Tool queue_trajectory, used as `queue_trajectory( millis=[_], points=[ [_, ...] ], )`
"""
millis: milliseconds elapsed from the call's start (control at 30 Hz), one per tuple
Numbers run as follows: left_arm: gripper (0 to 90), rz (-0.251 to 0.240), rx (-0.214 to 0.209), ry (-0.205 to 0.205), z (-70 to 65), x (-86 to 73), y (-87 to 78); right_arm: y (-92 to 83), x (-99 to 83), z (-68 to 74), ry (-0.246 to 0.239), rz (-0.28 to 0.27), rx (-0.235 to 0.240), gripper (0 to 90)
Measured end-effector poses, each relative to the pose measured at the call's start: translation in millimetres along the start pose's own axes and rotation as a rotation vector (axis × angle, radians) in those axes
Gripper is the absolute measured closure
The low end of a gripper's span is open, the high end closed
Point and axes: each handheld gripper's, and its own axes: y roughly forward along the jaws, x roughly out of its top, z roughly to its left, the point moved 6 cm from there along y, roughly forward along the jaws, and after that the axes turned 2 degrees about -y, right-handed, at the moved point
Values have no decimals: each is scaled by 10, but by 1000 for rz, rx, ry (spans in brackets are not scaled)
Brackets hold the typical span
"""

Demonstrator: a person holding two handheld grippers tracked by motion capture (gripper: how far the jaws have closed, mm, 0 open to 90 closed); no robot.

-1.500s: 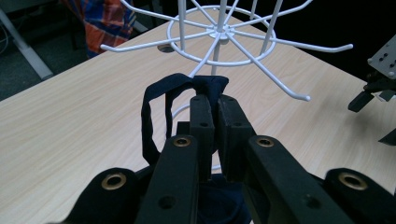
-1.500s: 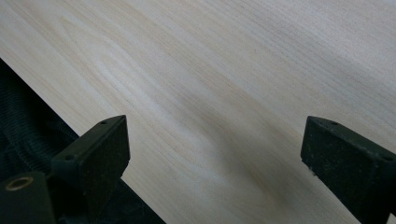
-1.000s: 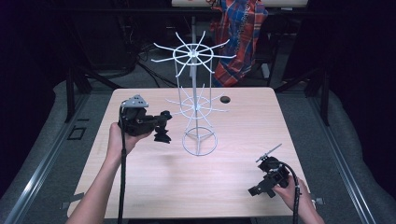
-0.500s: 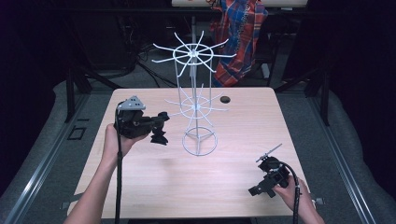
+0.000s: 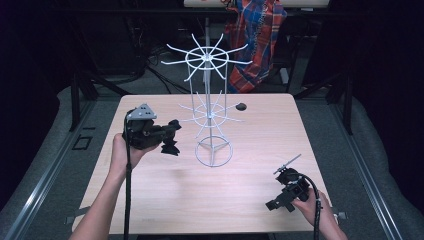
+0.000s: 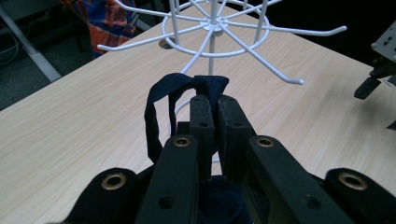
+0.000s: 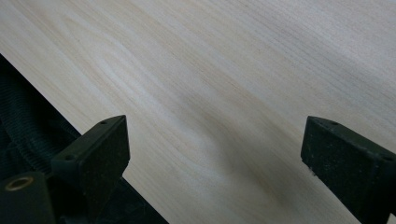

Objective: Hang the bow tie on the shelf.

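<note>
Since a second ago the left gripper has edged slightly toward the white wire spinner rack on the pale wooden counter. Its fingers are pressed together on a dark navy fabric loop, which arches up just beyond their tips, near the rack's lower hooks. Low over the counter's near right corner, the right gripper has fingers spread wide apart.

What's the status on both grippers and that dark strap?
Left gripper shut on dark strap, near white wire rack. Right gripper open, low over table. Path to rack clear.
</note>
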Motion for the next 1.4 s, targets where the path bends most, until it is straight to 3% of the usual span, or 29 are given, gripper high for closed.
queue_trajectory(
  millis=[867, 1400],
  points=[
    [863, 13, -28, 17, 35, 50, 82, -1, -2, 14, 8, -2, 5, 75],
    [863, 38, -54, 34, -24, 49, 186, -11, -12, -10, -7, 20, -5, 75]
  ],
)
